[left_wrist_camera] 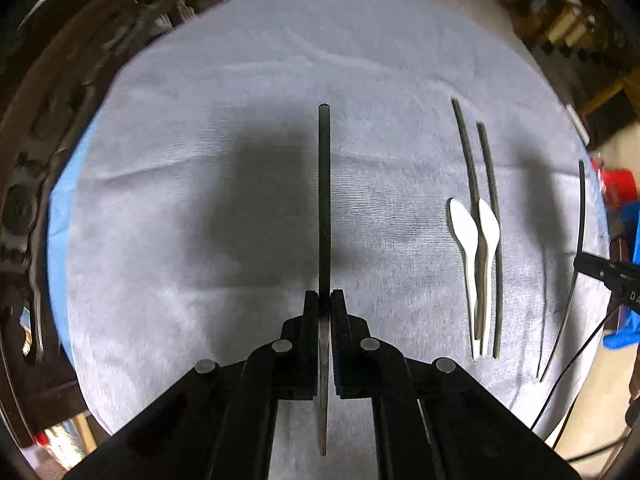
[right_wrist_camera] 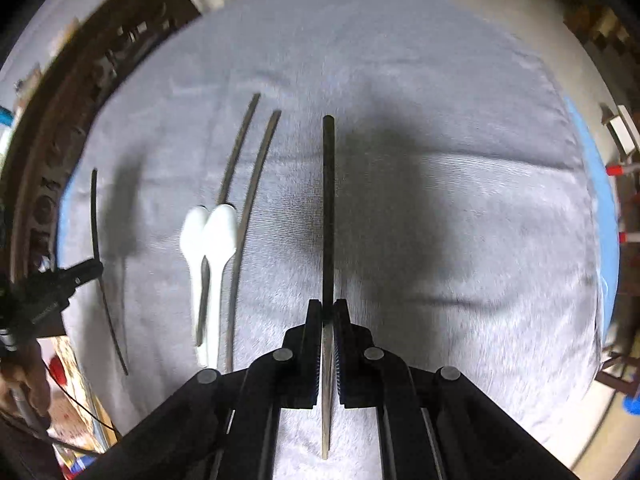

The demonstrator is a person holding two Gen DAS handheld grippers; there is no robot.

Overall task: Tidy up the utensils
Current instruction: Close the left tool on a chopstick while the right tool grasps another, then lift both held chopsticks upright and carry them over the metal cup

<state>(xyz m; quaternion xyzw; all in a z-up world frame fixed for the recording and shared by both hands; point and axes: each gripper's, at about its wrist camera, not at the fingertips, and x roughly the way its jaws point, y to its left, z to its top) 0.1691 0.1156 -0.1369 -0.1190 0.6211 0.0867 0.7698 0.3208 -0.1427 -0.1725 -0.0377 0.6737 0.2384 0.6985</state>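
Note:
My left gripper (left_wrist_camera: 325,296) is shut on a dark chopstick (left_wrist_camera: 325,200) with a metal tip, held above the grey cloth (left_wrist_camera: 200,260). To its right, two white spoons (left_wrist_camera: 464,228) lie side by side between two dark chopsticks (left_wrist_camera: 492,184). At the far right, my right gripper (left_wrist_camera: 580,264) holds another chopstick (left_wrist_camera: 582,208). In the right wrist view, the right gripper (right_wrist_camera: 329,305) is shut on that chopstick (right_wrist_camera: 328,200). The spoons (right_wrist_camera: 222,228) and lying chopsticks (right_wrist_camera: 256,176) are to its left. The left gripper (right_wrist_camera: 96,266) is at the far left.
The cloth (right_wrist_camera: 480,240) covers a table with a blue underlayer showing at its edges. Dark carved wooden furniture (left_wrist_camera: 48,120) borders the left side. Cluttered shelves (left_wrist_camera: 560,20) stand at the back right. A black cable (left_wrist_camera: 568,380) hangs off the right edge.

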